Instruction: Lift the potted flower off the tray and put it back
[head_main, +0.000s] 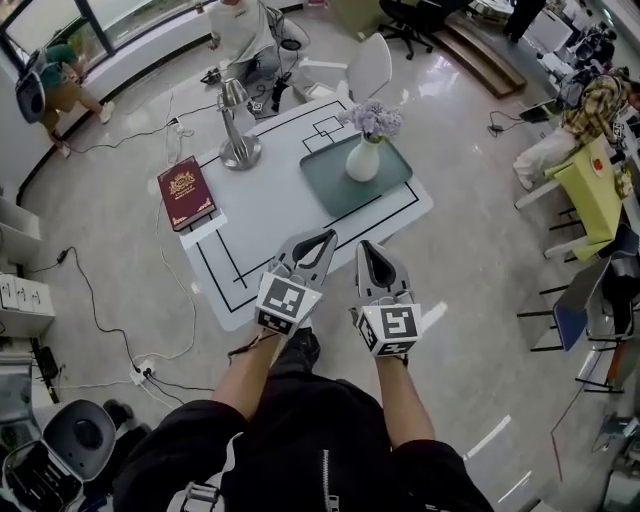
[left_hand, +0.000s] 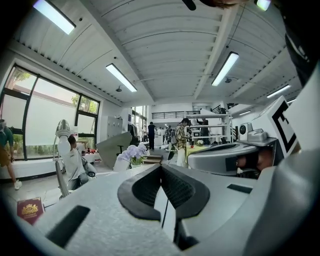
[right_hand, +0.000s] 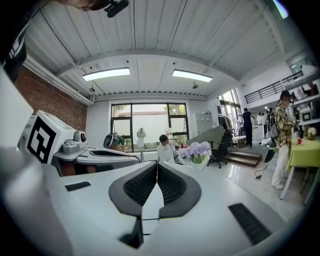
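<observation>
Two grippers are held out side by side above the near edge of the table (head_main: 268, 222), one in each of the person's hands. On the left gripper (head_main: 323, 236) the jaws are pressed together, dark pads meeting at the tips, and nothing is caught between them. The right gripper (head_main: 372, 246) is the same: closed tip to tip and empty. Both point roughly level toward the far side of the table, with their marker cubes at the back by the wrists.

The flower (head_main: 366, 146), pale purple blooms in a white pot, stands upright on the tray (head_main: 333, 188), about in its middle. It is well apart from both grippers, ahead of them and a little to the right. In the left gripper view it shows just above and left of the closed tips. In the right gripper view it sits above and to the right of them. The tray is grey-green and lies flat on the far right part of the white table, inside the black lines marked there.

A silver lamp (head_main: 237, 128) stands on the table left of the tray. A red book (head_main: 186, 193) lies flat at the table's left edge. Past the table are a white chair (head_main: 370, 66) and a seated person (head_main: 243, 28) in white. Off to the right is a yellow-green desk (head_main: 592, 188). Cables (head_main: 105, 310) trail over the glossy floor on the left.
</observation>
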